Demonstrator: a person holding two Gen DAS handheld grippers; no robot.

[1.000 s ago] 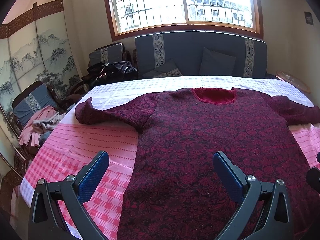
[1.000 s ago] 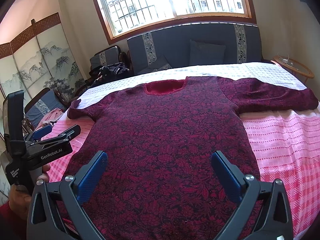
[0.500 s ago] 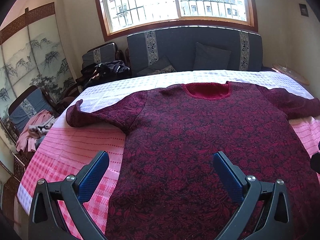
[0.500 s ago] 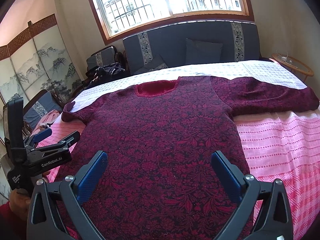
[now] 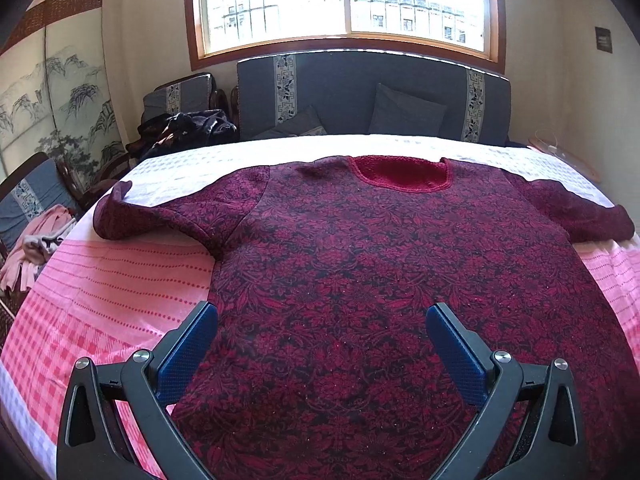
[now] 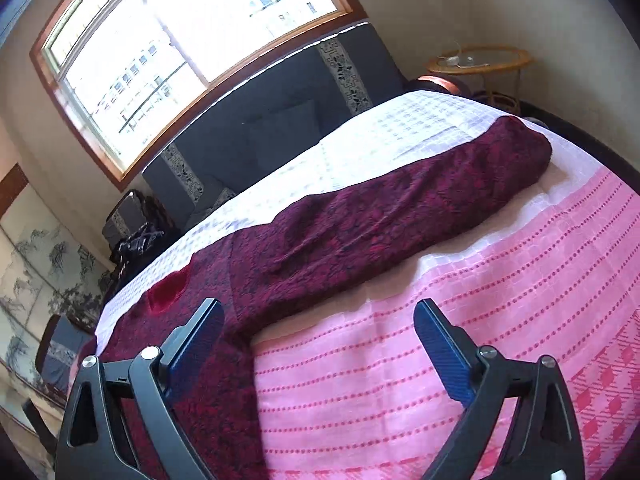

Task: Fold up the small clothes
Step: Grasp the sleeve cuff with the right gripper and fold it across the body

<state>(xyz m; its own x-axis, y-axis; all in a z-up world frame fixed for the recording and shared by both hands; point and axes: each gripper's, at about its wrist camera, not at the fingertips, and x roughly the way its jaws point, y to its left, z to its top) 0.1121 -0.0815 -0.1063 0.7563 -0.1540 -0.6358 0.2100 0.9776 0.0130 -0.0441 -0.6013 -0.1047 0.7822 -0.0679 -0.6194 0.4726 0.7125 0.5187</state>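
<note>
**Right Gripper Turned Toward the Sleeve**

The red sweater [image 5: 360, 272] lay flat on the bed [image 5: 120, 288], front side up, with both sleeves spread out to the sides. Nothing was folded yet.

A second before, the right gripper [image 6: 318, 328] looked straight over the middle of the sweater. Now it had tipped and swung to the right side of the sweater, facing the right sleeve [image 6: 420, 208]. Its jaws were wide apart and held nothing. One finger sat over the sweater's side edge and the other over the pink bedspread just beside the sweater.

The left gripper [image 5: 322, 332] had moved a little closer over the bottom part of the sweater. Its jaws were wide apart too, with nothing in them.

This probably meant the first fold was about to start, with the right sleeve being picked up and laid across the sweater.
</note>
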